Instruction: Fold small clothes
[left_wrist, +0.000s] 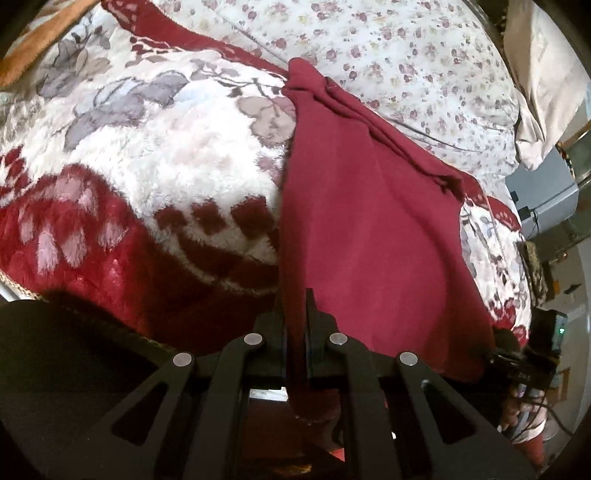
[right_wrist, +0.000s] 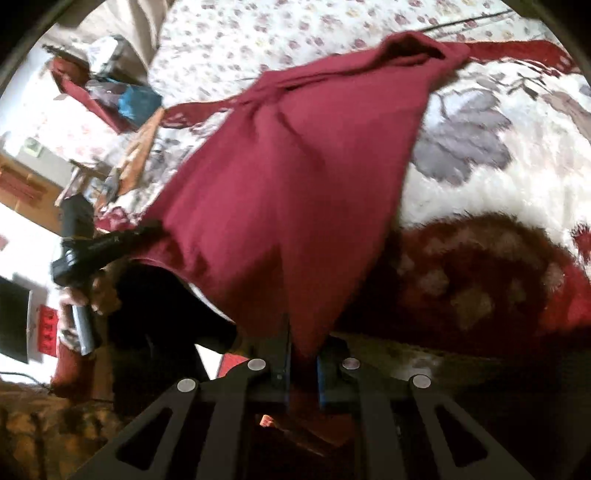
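Over the bed: fuzzy red-and-white floral blanket (left_wrist: 147, 166), flowered sheet (left_wrist: 406, 48) behind, cluttered room off to the side. My left gripper (left_wrist: 295, 317) & right gripper (right_wrist: 303, 347), fingers pinched tight on the maroon garment (left_wrist: 369, 229), stretched between 'em above the blanket.

Maroon garment (left_wrist: 369, 229): near edge hidden between left gripper (left_wrist: 295, 314) fingers (left_wrist: 312, 325), hem cut off behind linkage. Same in right wrist view: corner lost inside right gripper (right_wrist: 303, 347). Fleece blanket (left_wrist: 147, 166) partly covered by cloth, cut by frame edge. Room clutter (right_wrist: 110, 92) blurred, unidentifiable. Right-view cloth motion-blurred.
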